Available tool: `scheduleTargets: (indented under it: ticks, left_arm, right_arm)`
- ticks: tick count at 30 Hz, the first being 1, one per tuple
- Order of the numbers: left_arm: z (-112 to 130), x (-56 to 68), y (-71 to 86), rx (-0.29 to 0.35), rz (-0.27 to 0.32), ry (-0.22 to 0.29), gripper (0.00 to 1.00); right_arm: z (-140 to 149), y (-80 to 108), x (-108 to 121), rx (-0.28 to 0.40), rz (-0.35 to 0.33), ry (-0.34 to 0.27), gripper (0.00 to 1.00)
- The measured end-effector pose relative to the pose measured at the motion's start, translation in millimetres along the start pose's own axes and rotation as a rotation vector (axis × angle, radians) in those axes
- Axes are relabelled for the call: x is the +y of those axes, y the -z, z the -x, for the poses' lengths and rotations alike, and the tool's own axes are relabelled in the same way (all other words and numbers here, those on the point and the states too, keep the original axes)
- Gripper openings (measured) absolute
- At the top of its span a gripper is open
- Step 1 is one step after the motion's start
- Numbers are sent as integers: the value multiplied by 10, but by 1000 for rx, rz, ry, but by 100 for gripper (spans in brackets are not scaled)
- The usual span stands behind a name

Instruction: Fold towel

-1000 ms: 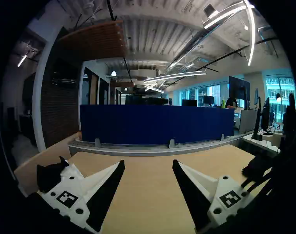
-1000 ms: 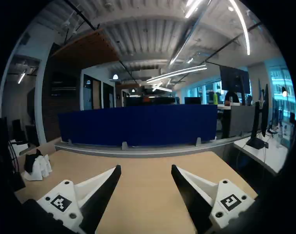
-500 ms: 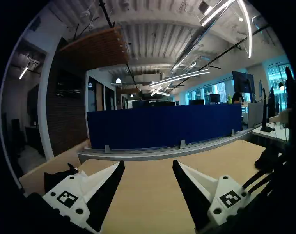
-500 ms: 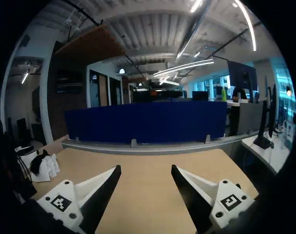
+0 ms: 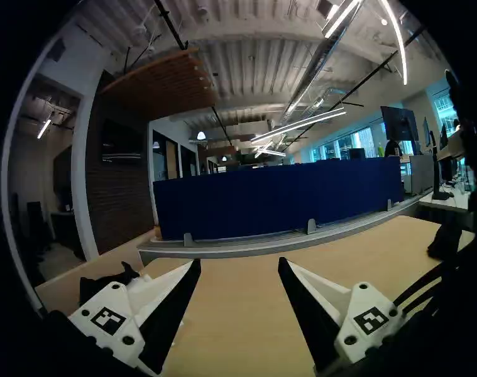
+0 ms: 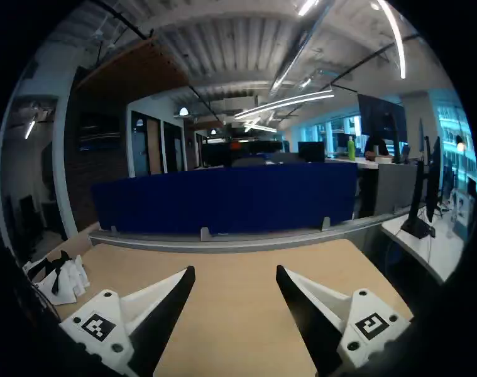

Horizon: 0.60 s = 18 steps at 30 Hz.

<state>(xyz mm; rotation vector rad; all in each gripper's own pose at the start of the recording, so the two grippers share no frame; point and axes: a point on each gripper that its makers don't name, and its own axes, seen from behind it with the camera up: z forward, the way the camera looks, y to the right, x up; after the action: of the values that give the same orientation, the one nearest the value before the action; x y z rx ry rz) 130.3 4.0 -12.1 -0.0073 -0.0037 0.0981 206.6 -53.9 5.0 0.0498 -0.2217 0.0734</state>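
Observation:
My left gripper [image 5: 239, 261] is open over a bare light wooden table [image 5: 238, 314], nothing between its white fingers with black inner faces. My right gripper [image 6: 235, 269] is also open and empty above the same tabletop [image 6: 232, 314]. Both point level across the table toward a blue divider [image 5: 276, 198]. A dark shape [image 5: 449, 242] with cables sits at the right edge of the left gripper view; what it is I cannot tell.
The blue divider [image 6: 225, 198] on a grey rail closes the table's far edge. A black item [image 5: 103, 286] lies behind my left finger. A white and black object [image 6: 59, 279] lies at the table's left. A neighbouring desk with monitors [image 6: 427, 188] stands at right.
The left gripper view has swung leftward, so the divider slid right in it. The right gripper view wobbled slightly. Both grippers stay open and empty.

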Motion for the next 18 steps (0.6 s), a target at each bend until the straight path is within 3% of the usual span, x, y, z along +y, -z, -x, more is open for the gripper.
scheduleTargets:
  ticks: [11,18]
  left_arm:
    - [423,48,-59,0,-2,37,91]
    - [758,143,-35,3,0,28,91]
  right_arm:
    - [96,-215,-185,-3,-29,16,100]
    - [156,-332,-226,26,-43,20,100]
